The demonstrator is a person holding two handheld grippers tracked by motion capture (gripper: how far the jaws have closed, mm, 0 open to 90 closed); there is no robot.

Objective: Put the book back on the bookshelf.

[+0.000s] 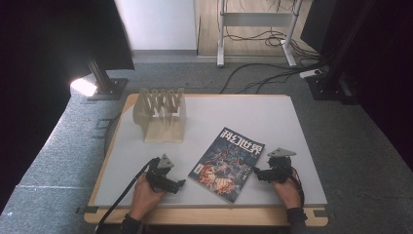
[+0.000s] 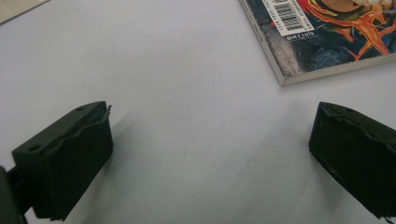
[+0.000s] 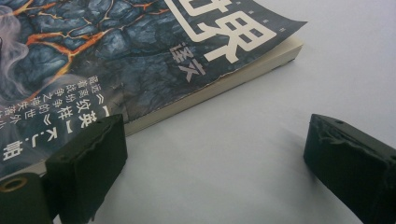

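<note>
Both tongs rest low on the white table (image 1: 272,117), jaws spread wide and gripping nothing. Left tongs (image 1: 181,183) sit just left of the magazine (image 1: 228,163), whose barcode corner lies ahead of their jaws; right tongs (image 1: 255,171) sit at its right edge, one jaw just at the cover's edge, whether touching it I cannot tell. Beyond the left tongs stands a wooden rack (image 1: 160,114). Grey carpet (image 1: 355,146) surrounds the table, with cables (image 1: 272,73) and a desk frame (image 1: 255,29) farther back.
</note>
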